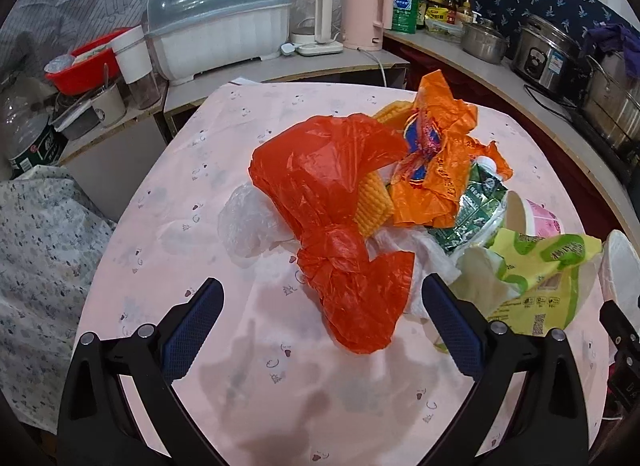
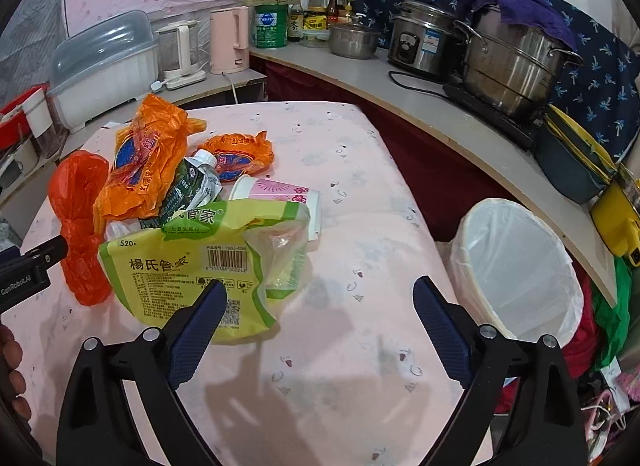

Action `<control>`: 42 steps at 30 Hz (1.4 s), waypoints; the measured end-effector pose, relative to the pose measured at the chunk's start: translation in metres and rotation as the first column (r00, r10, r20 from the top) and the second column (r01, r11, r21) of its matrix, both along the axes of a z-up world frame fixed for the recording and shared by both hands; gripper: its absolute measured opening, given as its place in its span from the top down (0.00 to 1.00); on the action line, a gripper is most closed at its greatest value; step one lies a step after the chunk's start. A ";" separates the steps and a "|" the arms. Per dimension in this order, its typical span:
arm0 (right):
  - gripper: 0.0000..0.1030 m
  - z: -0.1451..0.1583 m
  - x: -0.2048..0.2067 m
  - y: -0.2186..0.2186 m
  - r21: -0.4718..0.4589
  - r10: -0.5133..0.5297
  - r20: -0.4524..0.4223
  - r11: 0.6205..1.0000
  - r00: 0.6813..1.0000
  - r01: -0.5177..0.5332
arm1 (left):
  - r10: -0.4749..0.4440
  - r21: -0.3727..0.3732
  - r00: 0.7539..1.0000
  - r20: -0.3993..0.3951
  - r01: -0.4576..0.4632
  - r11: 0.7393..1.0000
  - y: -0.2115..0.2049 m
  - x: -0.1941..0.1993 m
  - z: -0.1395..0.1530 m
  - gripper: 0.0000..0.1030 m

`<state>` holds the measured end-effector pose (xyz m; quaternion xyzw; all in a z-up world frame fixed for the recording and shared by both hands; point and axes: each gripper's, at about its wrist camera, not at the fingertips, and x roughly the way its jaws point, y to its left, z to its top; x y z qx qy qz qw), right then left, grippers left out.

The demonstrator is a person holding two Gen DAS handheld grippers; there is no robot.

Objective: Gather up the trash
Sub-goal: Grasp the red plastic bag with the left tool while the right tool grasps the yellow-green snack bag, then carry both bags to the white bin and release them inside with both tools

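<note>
A pink-covered counter (image 2: 360, 225) is filling most of both views, carrying a heap of rubbish bunched toward its left side, while its right half is lying bare. That bare stretch is leading toward a waste bin (image 2: 516, 266), lined with a white bag, which is standing on the floor just beyond the counter's right edge, apparently so that pieces can be dropped straight over the side.

The largest piece is a red plastic bag (image 1: 332, 205), knotted in the middle, sitting at the heap's near left. Behind it an orange plastic bag (image 1: 436, 153) is lying crumpled over the pile, nearer the far edge. A yellow-green food wrapper (image 2: 188, 262) is sprawling at the heap's near right, closest to the bin. A green carton (image 2: 188, 189), squashed, is wedged under the orange bag. A pink paper cup (image 2: 276, 193) is lying on its side behind the wrapper. A clear plastic bag (image 1: 248, 225) is resting against the red bag's left.

The left hand-held gripper (image 1: 322, 298) is hovering with its jaws spread wide on either side of the red bag's near end, gripping nothing, probably lining up to pinch it. The right hand-held gripper (image 2: 320, 298) is also gaping and empty, one finger over the wrapper's near corner, the other over bare counter. No rubbish seems to be in the bin yet.
</note>
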<state>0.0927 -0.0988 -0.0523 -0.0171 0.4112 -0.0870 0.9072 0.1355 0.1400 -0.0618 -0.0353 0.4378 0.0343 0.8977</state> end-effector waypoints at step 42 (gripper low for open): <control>0.96 0.046 -0.031 -0.054 0.156 -0.091 0.163 0.986 0.982 0.066 | -0.218 -0.052 0.967 0.133 0.227 0.973 -0.063 -0.037 0.061 0.65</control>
